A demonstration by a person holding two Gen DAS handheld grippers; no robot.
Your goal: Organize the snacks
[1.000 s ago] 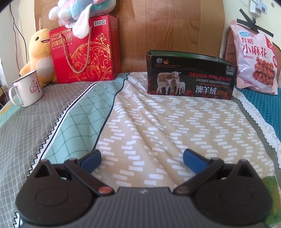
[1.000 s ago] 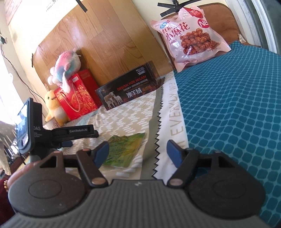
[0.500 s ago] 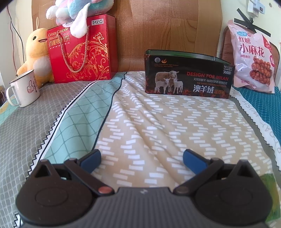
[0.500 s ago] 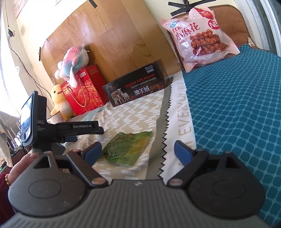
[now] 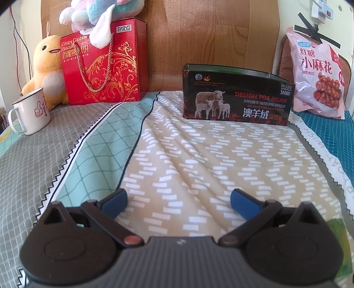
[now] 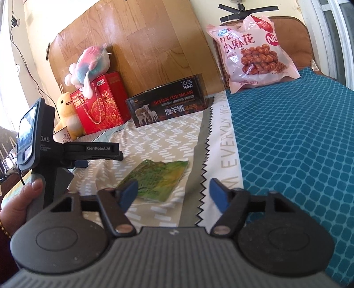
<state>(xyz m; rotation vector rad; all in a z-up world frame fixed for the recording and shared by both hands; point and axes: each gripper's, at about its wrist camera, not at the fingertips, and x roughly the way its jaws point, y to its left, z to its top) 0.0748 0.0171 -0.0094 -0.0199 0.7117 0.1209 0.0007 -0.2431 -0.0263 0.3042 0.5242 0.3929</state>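
Observation:
A flat green snack packet [image 6: 158, 179] lies on the beige patterned cloth, just ahead and left of my right gripper [image 6: 173, 191], which is open and empty. A sliver of the packet shows at the right edge of the left wrist view [image 5: 338, 228]. My left gripper [image 5: 179, 199] is open and empty over the beige cloth. A dark open box printed "DESIGN FOR MILAN" [image 5: 236, 98] [image 6: 168, 104] stands at the back. A pink bag of twisted snacks [image 5: 318, 82] [image 6: 252, 55] leans at the back right.
A red biscuit gift box [image 5: 104, 64] with a plush toy [image 5: 99, 13] on top stands back left, beside a yellow plush duck [image 5: 46, 68] and a white mug [image 5: 31, 110]. A wooden board [image 5: 210, 33] backs the bed. The left hand-held device [image 6: 42, 146] shows in the right wrist view.
The right gripper has pulled back and tilted, so the green packet now lies further ahead of it. The left gripper has shifted slightly; the box looks a little further off.

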